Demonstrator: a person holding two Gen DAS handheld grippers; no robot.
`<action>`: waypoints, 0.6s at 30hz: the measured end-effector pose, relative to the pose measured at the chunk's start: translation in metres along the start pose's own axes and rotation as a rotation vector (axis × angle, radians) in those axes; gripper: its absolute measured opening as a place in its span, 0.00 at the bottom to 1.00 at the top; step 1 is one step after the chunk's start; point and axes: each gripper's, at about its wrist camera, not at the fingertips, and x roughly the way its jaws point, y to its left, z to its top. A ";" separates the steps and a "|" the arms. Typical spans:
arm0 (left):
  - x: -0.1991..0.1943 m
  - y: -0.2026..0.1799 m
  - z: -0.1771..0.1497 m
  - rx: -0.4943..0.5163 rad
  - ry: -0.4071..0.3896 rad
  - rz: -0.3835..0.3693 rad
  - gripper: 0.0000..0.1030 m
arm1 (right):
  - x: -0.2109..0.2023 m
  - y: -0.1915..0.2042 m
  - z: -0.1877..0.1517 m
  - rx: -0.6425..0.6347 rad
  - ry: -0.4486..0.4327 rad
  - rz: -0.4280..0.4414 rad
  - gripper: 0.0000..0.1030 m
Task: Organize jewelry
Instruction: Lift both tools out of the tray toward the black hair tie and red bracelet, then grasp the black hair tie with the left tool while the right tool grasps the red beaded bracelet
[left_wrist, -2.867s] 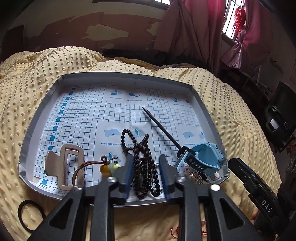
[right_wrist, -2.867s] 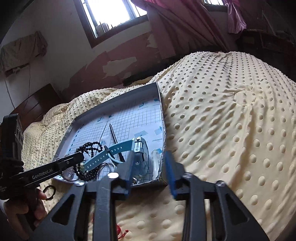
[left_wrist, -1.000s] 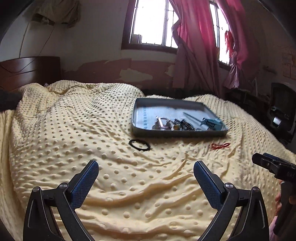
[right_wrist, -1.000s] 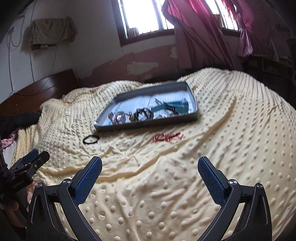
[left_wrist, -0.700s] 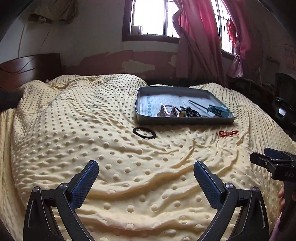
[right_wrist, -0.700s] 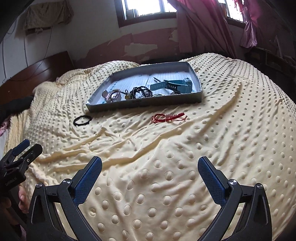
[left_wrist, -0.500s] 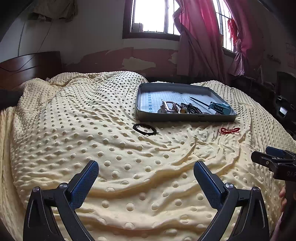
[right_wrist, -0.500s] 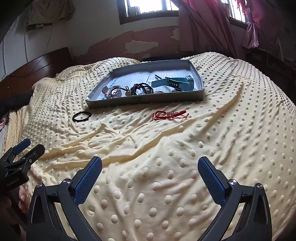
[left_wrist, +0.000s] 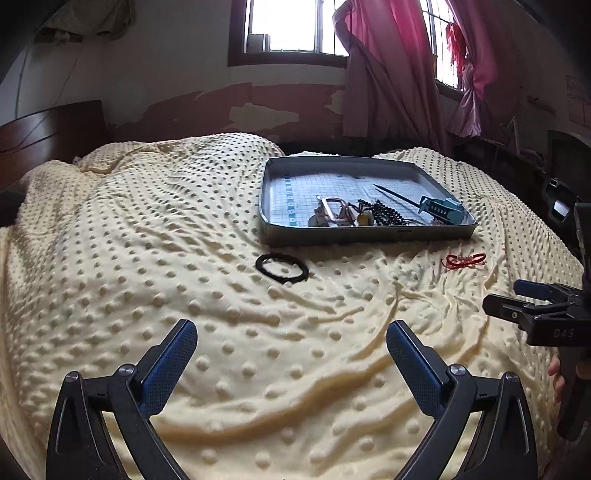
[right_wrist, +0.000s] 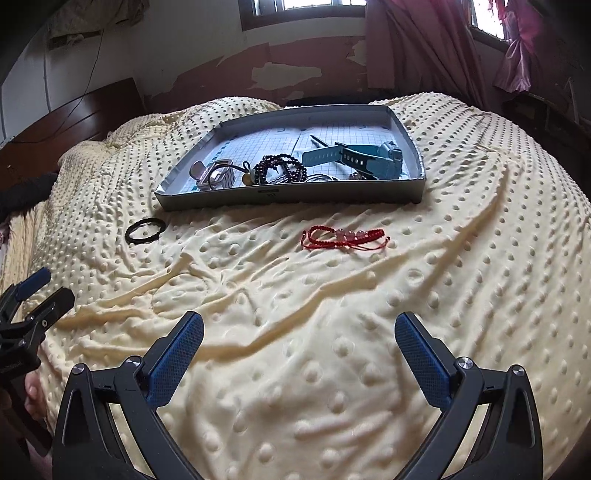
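A grey tray (left_wrist: 369, 236) (right_wrist: 295, 194) lies on the yellow dotted bedspread, lined with grid paper. Inside it lie a blue watch (right_wrist: 354, 157) (left_wrist: 441, 210), dark bead strands (right_wrist: 280, 168) (left_wrist: 384, 214), a hair clip (right_wrist: 212, 173) (left_wrist: 328, 212) and a thin black stick (left_wrist: 397, 195). Outside the tray, a black hair tie (left_wrist: 282, 268) (right_wrist: 144, 230) and a red cord bracelet (right_wrist: 345, 237) (left_wrist: 463, 260) rest on the bedspread. My left gripper (left_wrist: 290, 345) and my right gripper (right_wrist: 299, 336) hover well short of them, both open and empty.
The bedspread (left_wrist: 147, 258) is wrinkled between the grippers and the tray. A dark wooden headboard (left_wrist: 48, 129) stands at the left, pink curtains (left_wrist: 388, 74) and a window at the back wall. The other hand-held gripper shows at each view's edge (left_wrist: 535, 314) (right_wrist: 26, 317).
Both grippers pulled back from the tray and opened wide. Over the last second they have eased forward again, so the tray, hair tie and red bracelet look nearer.
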 end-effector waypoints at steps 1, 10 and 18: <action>0.007 0.000 0.006 0.012 0.006 -0.013 1.00 | 0.003 -0.001 0.003 -0.003 0.001 0.003 0.99; 0.071 0.000 0.040 0.055 0.082 -0.015 1.00 | 0.041 -0.005 0.037 -0.062 -0.002 -0.017 0.99; 0.116 0.006 0.043 0.089 0.197 0.029 1.00 | 0.070 -0.013 0.048 -0.001 0.042 -0.078 0.99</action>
